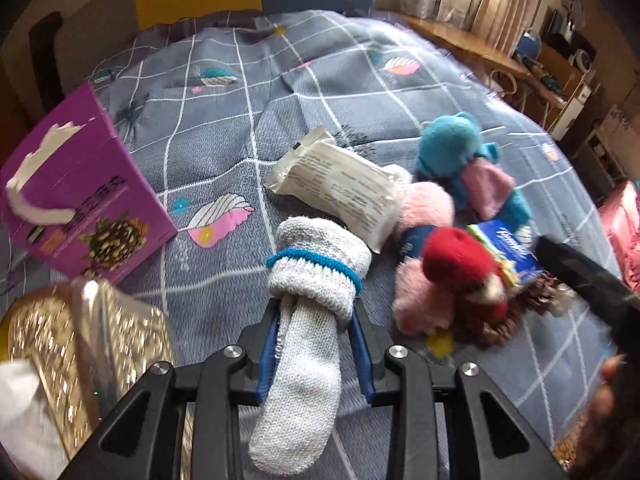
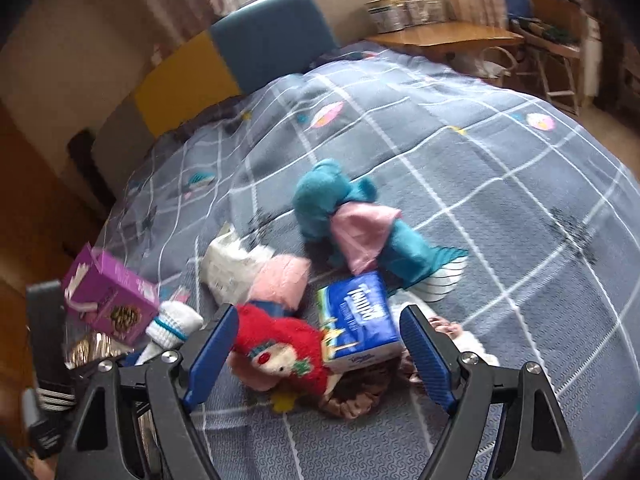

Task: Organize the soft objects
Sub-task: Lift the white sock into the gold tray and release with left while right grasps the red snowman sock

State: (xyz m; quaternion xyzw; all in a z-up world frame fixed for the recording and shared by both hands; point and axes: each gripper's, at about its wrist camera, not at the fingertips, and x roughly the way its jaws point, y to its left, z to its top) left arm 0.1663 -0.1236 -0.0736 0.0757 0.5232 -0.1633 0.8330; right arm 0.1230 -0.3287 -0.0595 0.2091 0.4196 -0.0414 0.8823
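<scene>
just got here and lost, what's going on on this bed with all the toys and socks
A person with a handheld gripper in each hand is sorting soft things on a grey checked quilt. The left gripper is shut on a white sock with a teal band. The right gripper is open over a pile: a red plush toy, a blue tissue pack and a teal plush. A purple box sits to the left.
</scene>
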